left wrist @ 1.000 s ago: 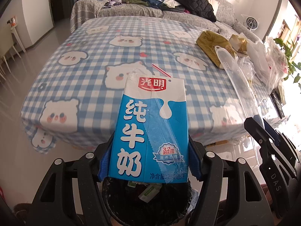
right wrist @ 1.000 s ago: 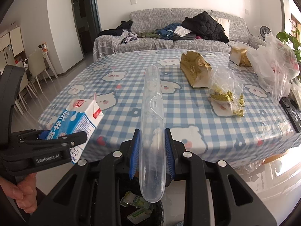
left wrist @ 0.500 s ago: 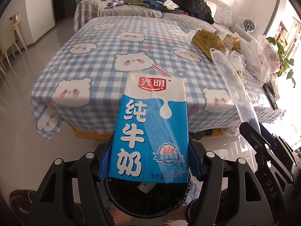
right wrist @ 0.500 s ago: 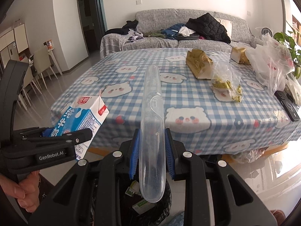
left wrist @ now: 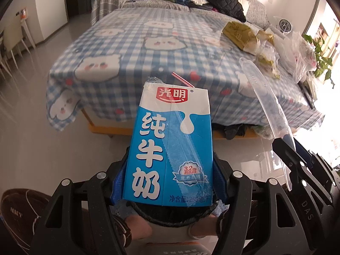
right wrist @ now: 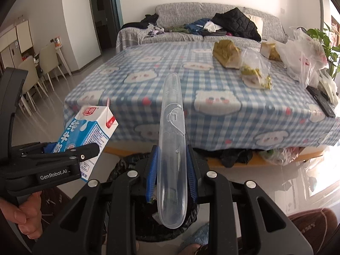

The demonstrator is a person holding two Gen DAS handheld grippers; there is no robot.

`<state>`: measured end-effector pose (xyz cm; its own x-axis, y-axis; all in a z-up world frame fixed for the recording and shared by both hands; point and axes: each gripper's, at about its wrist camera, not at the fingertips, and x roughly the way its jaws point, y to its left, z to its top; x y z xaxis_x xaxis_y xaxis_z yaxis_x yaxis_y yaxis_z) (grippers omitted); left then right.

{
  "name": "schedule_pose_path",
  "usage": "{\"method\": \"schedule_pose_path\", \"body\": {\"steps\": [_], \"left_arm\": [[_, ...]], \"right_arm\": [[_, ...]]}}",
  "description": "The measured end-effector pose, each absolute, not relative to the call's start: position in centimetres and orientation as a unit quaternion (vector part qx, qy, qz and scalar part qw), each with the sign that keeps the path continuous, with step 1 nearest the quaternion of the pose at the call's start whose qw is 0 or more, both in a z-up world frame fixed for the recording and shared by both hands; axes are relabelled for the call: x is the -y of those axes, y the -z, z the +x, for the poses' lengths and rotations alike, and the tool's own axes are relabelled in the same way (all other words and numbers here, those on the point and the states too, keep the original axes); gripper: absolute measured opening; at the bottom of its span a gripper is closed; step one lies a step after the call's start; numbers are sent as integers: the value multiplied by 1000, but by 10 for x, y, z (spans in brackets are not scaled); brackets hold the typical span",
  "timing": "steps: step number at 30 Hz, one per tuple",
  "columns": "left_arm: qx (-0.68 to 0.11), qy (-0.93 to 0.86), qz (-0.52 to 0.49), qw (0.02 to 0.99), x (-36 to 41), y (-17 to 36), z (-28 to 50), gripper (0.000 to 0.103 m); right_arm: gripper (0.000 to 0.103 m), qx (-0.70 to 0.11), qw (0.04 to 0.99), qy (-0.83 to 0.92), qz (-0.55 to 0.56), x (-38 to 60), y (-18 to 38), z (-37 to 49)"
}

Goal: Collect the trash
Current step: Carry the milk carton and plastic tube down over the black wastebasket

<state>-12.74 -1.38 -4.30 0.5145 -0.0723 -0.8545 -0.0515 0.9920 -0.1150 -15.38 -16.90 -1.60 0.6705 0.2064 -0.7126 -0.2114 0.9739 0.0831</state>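
Note:
My left gripper point(left wrist: 167, 176) is shut on a blue and white milk carton point(left wrist: 170, 146) with a pink straw; the carton point(right wrist: 89, 131) also shows at the left of the right wrist view, held by the left gripper point(right wrist: 70, 155). My right gripper point(right wrist: 171, 167) is shut on a long clear plastic case point(right wrist: 172, 148), which stands upright between the blue pads; that case point(left wrist: 267, 110) shows at the right of the left wrist view. A black-lined trash bin point(right wrist: 170, 227) sits on the floor right under both grippers, its rim point(left wrist: 170, 216) partly hidden by the carton.
A table with a blue checked bear cloth point(right wrist: 191, 89) stands ahead, carrying snack bags point(right wrist: 229, 53), plastic bags point(right wrist: 301, 59) and a black remote point(right wrist: 320, 102). A grey sofa point(right wrist: 191, 21) piled with clothes is behind. Brown slippers point(left wrist: 19, 210) and the person's feet flank the bin.
Both grippers have drawn back from the table and sunk a little, carton and case still held. The table looks farther and more floor shows; the bin now lies closer beneath them.

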Motion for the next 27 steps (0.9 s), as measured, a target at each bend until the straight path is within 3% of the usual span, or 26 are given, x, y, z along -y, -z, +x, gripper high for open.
{"method": "schedule_pose_path", "body": {"steps": [27], "left_arm": [[-538,-4,-90,838,-8,154,-138,64]], "right_arm": [[25,-496,863,-88,-32,144,127,-155]]}}
